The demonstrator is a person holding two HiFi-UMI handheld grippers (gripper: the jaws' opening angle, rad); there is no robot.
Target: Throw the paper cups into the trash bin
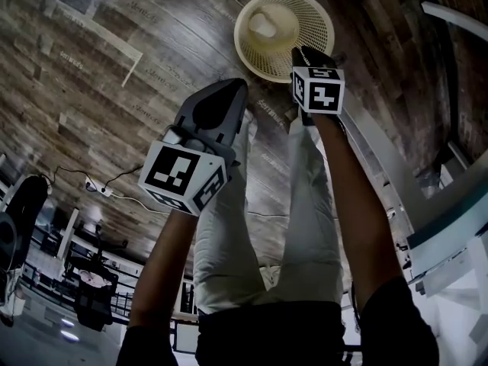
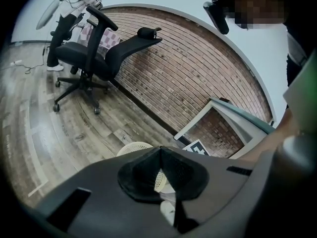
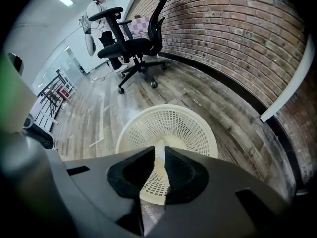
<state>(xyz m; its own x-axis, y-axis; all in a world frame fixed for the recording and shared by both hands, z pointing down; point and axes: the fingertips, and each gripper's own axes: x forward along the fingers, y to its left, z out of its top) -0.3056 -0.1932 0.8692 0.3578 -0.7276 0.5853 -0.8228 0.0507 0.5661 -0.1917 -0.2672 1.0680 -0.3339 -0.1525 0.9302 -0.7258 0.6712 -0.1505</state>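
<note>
A cream mesh trash bin [image 1: 309,10] stands on the wood floor straight ahead of the person's legs. A white paper cup [image 1: 266,24] lies inside it. My right gripper [image 1: 305,52] hovers at the bin's near rim, and in the right gripper view the bin [image 3: 168,125] fills the space below the gripper [image 3: 159,153]. Its jaws stand open by a narrow gap with nothing between them. My left gripper [image 1: 233,90] hangs lower left of the bin, shut and empty. In the left gripper view, part of the bin [image 2: 130,148] shows past the left gripper [image 2: 159,151].
A black office chair [image 3: 133,43] stands by the brick wall [image 3: 237,38] and also appears in the left gripper view [image 2: 91,58]. A white desk frame [image 1: 450,204] runs along the right. A power strip with a cable [image 1: 99,189] lies on the floor. A person [image 3: 94,14] stands far off.
</note>
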